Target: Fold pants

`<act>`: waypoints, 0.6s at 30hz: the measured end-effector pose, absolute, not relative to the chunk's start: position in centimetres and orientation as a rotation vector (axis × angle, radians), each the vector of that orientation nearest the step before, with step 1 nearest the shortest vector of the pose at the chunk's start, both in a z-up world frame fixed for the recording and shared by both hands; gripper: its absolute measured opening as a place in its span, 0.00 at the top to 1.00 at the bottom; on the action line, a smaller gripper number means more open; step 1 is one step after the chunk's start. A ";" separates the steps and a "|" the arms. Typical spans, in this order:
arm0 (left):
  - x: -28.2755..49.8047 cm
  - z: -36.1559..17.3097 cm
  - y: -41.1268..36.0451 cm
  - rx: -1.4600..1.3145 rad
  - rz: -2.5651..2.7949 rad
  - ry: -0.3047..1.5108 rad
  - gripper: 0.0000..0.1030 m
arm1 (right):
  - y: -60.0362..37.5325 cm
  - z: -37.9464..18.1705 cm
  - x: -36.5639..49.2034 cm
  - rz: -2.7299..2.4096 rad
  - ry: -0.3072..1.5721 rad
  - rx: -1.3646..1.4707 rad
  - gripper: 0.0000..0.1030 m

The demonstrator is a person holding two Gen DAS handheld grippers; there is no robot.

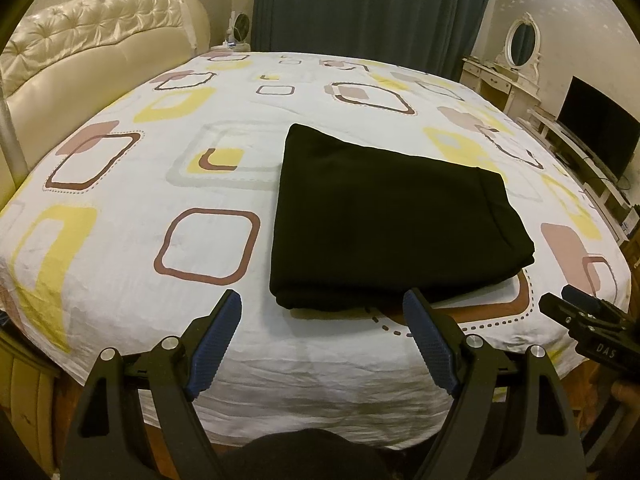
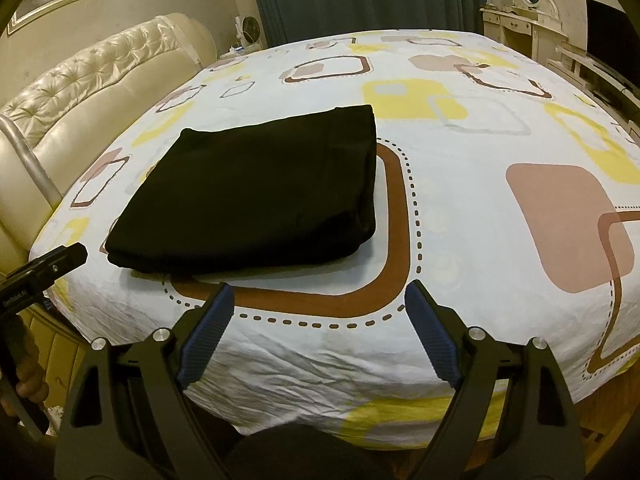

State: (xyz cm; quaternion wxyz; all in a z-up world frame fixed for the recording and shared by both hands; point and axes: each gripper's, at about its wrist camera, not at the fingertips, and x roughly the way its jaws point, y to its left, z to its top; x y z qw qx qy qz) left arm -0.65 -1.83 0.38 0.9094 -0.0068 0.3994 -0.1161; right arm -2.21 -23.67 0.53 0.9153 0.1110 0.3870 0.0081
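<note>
The black pants lie folded into a flat, compact rectangle on the patterned bed sheet; they also show in the right wrist view. My left gripper is open and empty, held just short of the near edge of the pants. My right gripper is open and empty, near the bed's front edge, to the right of the pants. Each gripper shows at the edge of the other's view: the right one and the left one.
A cream tufted headboard runs along the left. Dark curtains hang behind the bed. A white dressing table with an oval mirror and a TV stand at the right.
</note>
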 end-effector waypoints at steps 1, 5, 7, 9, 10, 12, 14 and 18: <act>-0.7 0.4 -1.9 -0.009 -0.235 0.820 0.20 | -23.7 0.5 -2.2 0.016 0.799 0.232 0.15; -0.8 0.4 -2.1 0.007 -0.232 0.809 0.20 | -23.9 0.3 -2.1 0.012 0.801 0.236 0.15; -0.8 0.4 -2.1 0.005 -0.235 0.809 0.20 | -24.0 0.3 -2.1 0.008 0.800 0.237 0.15; -0.7 0.3 -2.1 0.007 -0.236 0.810 0.20 | -24.1 0.3 -2.0 0.007 0.801 0.240 0.15; -0.8 0.3 -2.2 0.008 -0.236 0.809 0.20 | -24.2 0.2 -2.0 0.007 0.801 0.241 0.15; -0.8 0.3 -2.2 0.014 -0.235 0.807 0.20 | -24.2 0.2 -2.0 0.005 0.801 0.242 0.15; -0.9 0.3 -2.2 0.018 -0.235 0.804 0.20 | -24.3 0.2 -2.0 0.006 0.801 0.243 0.15; -0.9 0.4 -2.3 0.024 -0.235 0.798 0.20 | -24.3 0.1 -2.0 0.006 0.800 0.243 0.15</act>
